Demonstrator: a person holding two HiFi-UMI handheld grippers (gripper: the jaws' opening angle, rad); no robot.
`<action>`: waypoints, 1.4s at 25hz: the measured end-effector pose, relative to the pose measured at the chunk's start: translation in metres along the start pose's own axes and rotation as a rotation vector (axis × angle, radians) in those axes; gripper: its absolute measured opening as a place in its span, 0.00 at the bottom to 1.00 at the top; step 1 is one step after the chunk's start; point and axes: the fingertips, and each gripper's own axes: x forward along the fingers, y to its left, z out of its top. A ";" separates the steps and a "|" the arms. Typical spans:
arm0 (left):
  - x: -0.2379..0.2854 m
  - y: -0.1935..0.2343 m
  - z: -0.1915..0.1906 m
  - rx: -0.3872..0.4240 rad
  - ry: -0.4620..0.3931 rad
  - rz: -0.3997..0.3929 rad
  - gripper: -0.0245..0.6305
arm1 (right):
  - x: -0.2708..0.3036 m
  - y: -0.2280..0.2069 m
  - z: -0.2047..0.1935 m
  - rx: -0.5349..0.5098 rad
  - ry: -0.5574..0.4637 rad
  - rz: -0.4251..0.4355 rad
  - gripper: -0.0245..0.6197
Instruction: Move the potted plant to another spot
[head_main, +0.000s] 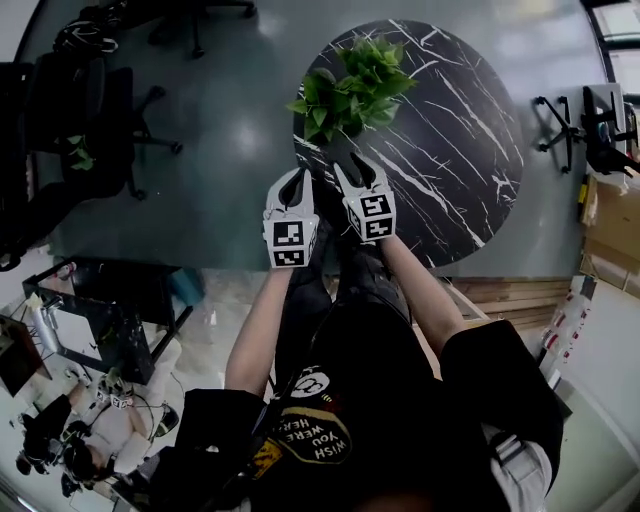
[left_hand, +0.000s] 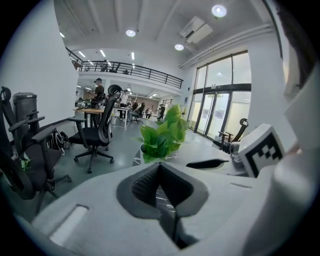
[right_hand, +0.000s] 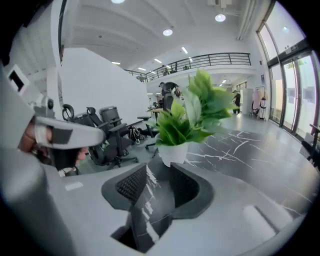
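The potted plant (head_main: 350, 85), green leaves in a white pot (right_hand: 173, 152), stands near the left edge of the round black marble table (head_main: 450, 150). Both grippers hover side by side over the table's near-left edge, a short way short of the plant. My left gripper (head_main: 300, 178) has its tips together and nothing in it; in the left gripper view (left_hand: 160, 166) the plant (left_hand: 162, 137) stands ahead of it. My right gripper (head_main: 358, 165) is partly open and empty (right_hand: 159, 172); the pot stands just beyond its tips, untouched.
Black office chairs (head_main: 90, 110) stand on the grey floor to the left of the table. Another chair (head_main: 570, 120) and cardboard boxes (head_main: 610, 215) are at the right. A cluttered dark stand (head_main: 90, 330) is at the lower left.
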 end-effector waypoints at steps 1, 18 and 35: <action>-0.012 -0.012 0.006 0.019 -0.002 -0.003 0.04 | -0.021 0.007 0.008 0.009 -0.011 0.013 0.25; -0.102 -0.097 0.107 0.036 -0.171 0.057 0.04 | -0.173 0.023 0.115 -0.005 -0.177 0.046 0.04; -0.103 -0.119 0.109 0.094 -0.159 0.019 0.04 | -0.193 0.028 0.116 -0.012 -0.192 0.065 0.04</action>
